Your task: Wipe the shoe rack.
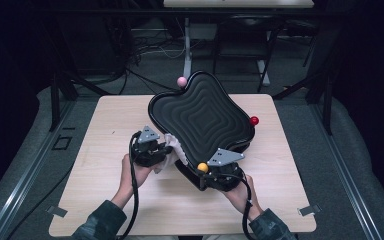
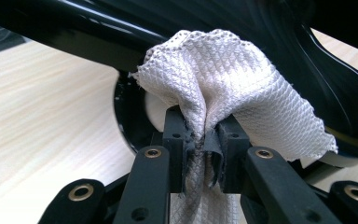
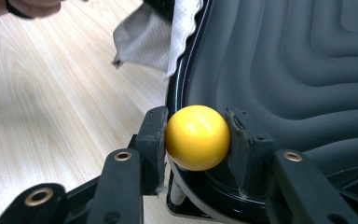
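Observation:
A black tray with a rippled grey mat and ball-shaped corner knobs is tilted up off the wooden table. My right gripper is shut on the yellow knob at the tray's near corner; in the high view the yellow knob sits at the gripper's tip. My left gripper is shut on a white waffle-weave cloth, which bunches up against the tray's glossy black left rim. In the high view the cloth sits between that gripper and the tray. The right gripper view has the cloth hanging beside the tray rim.
A pink knob and a red knob mark the tray's far and right corners. Bare table lies left and front of the hands. Beyond the table's far edge are dark frame legs, cables and a white post.

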The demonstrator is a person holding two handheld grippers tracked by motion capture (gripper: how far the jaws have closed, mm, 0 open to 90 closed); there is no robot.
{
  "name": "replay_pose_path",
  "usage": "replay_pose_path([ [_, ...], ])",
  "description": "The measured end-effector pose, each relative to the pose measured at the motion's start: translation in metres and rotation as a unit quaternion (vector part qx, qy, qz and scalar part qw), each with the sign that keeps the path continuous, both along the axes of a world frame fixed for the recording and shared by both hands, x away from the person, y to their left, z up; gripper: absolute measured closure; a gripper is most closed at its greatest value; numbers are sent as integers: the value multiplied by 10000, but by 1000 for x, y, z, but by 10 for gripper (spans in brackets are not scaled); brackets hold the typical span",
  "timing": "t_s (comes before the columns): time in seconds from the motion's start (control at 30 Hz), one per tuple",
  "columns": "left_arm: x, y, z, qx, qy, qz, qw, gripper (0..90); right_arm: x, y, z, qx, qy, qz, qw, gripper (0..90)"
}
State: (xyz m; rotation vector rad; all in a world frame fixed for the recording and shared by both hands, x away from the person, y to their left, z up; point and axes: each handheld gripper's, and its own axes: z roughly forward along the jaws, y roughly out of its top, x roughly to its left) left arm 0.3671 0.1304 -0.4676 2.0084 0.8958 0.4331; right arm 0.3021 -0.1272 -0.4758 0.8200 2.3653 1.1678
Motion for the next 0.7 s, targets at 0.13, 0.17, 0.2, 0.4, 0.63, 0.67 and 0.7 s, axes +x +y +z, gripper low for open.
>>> replay_pose_path([
  [0.13, 4, 5, 6, 53, -32, 70, 10000, 772, 0, 0, 0, -3, -1, -4, 10000, 597],
  [0.17, 5, 6, 7, 41, -37, 101, 9999, 772, 0, 0, 0, -5, -1, -5, 10000, 597],
  [0.2, 6, 7, 8, 62, -55, 119, 9999, 771, 0, 0, 0, 9, -7, -3, 10000, 597],
  [0.4, 13, 16, 15, 73, -78, 248, 9996, 770, 0, 0, 0, 3, -8, -8, 10000, 597],
  [0.63, 21, 29, 25, 124, -125, 421, 9990, 770, 0, 0, 0, 3, -4, -3, 10000, 597],
  [0.67, 22, 31, 27, 106, -121, 461, 9988, 770, 0, 0, 0, -8, -6, -7, 10000, 597],
  [0.7, 24, 33, 28, 105, -118, 489, 9987, 770, 0, 0, 0, -8, -6, -7, 10000, 597],
])
